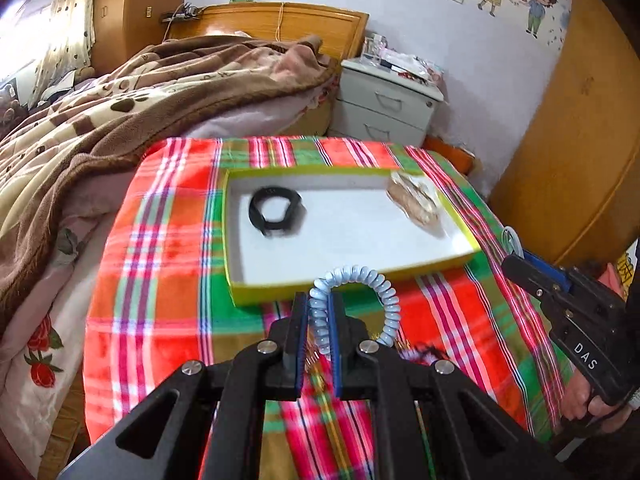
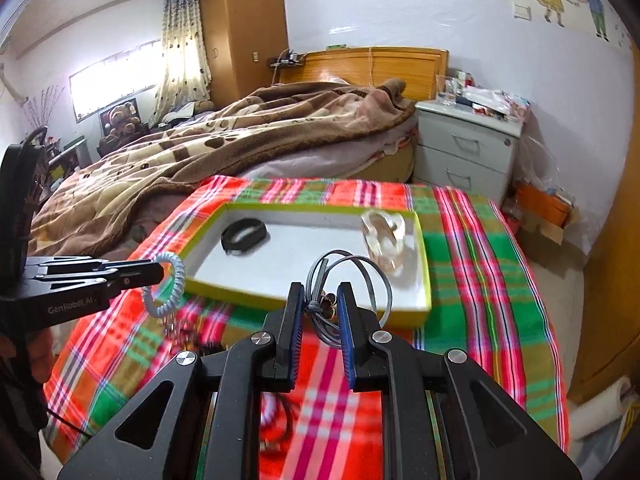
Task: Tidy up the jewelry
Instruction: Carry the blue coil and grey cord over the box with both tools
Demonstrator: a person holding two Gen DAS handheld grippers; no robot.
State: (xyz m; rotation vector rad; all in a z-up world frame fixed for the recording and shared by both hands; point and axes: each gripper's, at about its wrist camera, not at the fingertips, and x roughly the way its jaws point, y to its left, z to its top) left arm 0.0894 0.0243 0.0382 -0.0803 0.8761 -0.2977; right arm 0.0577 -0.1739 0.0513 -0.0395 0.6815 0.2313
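A shallow white tray with a yellow-green rim point(image 1: 240, 292) point(image 2: 426, 280) lies on the plaid cloth. A black band point(image 1: 275, 211) point(image 2: 244, 236) lies in its left part and a clear packet point(image 1: 416, 202) point(image 2: 384, 240) in its right end. My left gripper point(image 1: 320, 312) point(image 2: 158, 270) is shut on a pale blue spiral bracelet point(image 1: 372, 280) point(image 2: 168, 284), held just in front of the tray's near rim. My right gripper point(image 2: 320, 302) point(image 1: 516, 260) is shut on a grey cord loop with a small charm point(image 2: 352, 276), held above the tray's near right edge.
The plaid-covered table point(image 1: 160, 280) stands against a bed with a brown blanket point(image 1: 120, 112). A grey nightstand point(image 1: 384, 108) is behind it and a wooden wardrobe point(image 1: 580, 140) to the right. Dark jewelry pieces point(image 2: 192, 344) lie on the cloth near my grippers.
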